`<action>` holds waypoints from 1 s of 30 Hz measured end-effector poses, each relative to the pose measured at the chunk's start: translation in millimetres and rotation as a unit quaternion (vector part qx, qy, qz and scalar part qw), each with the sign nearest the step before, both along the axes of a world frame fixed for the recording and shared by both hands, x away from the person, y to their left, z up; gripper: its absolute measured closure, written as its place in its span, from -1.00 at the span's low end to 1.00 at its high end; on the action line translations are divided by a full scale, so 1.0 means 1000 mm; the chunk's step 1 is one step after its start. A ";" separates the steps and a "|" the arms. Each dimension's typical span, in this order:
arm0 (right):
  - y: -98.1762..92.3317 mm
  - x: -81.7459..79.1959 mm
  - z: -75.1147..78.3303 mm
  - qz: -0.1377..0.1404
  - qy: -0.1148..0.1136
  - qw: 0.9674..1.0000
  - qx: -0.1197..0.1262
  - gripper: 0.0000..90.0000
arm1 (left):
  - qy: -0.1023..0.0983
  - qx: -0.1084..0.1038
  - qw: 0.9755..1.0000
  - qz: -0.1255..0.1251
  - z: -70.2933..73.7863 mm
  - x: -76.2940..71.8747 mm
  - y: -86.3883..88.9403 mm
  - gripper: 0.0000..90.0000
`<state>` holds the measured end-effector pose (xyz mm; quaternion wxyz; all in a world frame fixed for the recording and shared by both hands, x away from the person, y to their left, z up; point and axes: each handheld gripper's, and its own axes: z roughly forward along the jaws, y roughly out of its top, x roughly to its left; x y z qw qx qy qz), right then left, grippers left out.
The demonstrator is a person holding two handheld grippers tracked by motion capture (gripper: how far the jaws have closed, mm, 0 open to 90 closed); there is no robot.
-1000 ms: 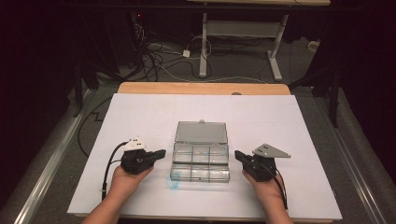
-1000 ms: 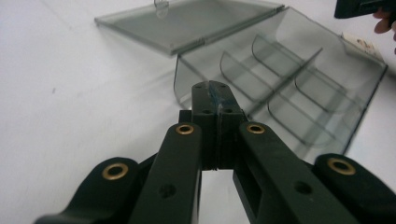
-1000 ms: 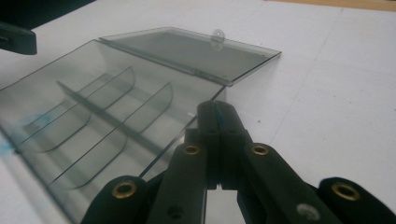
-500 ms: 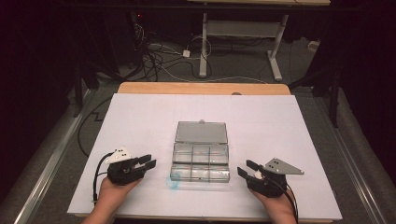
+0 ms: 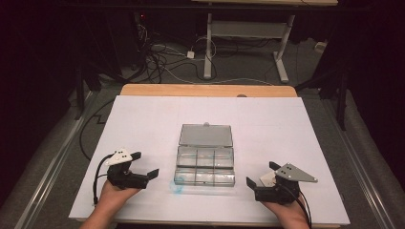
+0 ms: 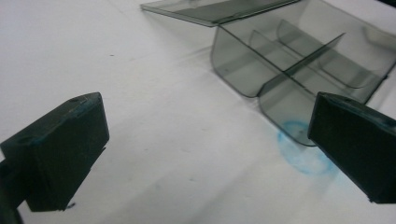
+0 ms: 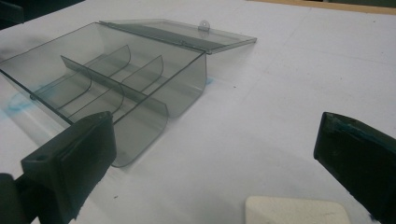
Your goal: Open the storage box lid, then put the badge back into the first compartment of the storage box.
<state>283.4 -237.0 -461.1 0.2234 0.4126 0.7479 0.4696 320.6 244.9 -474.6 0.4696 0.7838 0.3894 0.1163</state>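
Observation:
A clear plastic compartment box point(image 5: 205, 171) lies in the middle of the white table top point(image 5: 143, 119), its lid point(image 5: 206, 135) folded flat behind it. The compartments look empty. My left gripper point(image 5: 144, 164) rests to the box's left, pointing at it, and its jaws have just been opening, with nothing between them. My right gripper point(image 5: 262, 174) sits to the box's right, its jaws likewise just opened on nothing. In the left gripper view the box point(image 6: 299, 60) is ahead of the wide jaws point(image 6: 208, 144). In the right gripper view the box point(image 7: 107, 79) is ahead and left of the jaws point(image 7: 215, 161).
A blue smudge point(image 5: 177, 189) marks the table at the box's near left corner and is close to my left jaw point(image 6: 299, 154). A small white flat piece point(image 7: 296, 210) lies just under my right gripper. Beyond the table's wooden far edge point(image 5: 205, 89) are cables and desk legs.
Both grippers went from shut to wide open. Both hands drew back from the box's sides, outward and toward the near edge.

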 end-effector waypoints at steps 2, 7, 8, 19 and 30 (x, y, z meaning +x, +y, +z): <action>-0.003 -0.002 0.000 -0.004 0.003 1.000 -0.006 -1.00 | 0.001 0.007 1.000 0.003 -0.002 0.002 0.002 -1.00; -0.014 -0.007 0.000 -0.014 0.004 1.000 -0.022 -1.00 | -0.012 0.036 0.999 0.015 -0.004 0.001 0.000 -1.00; -0.017 -0.007 0.000 -0.017 0.004 1.000 -0.026 -1.00 | -0.011 0.045 0.999 0.014 -0.005 0.001 -0.002 -1.00; -0.050 -0.025 -0.005 -0.061 0.021 0.997 -0.041 -0.98 | -0.013 0.017 1.000 0.001 -0.012 -0.002 0.001 -1.00; -0.046 -0.020 -0.011 -0.059 0.046 0.995 -0.068 -0.75 | -0.013 0.018 1.000 -0.011 -0.012 -0.002 0.000 -1.00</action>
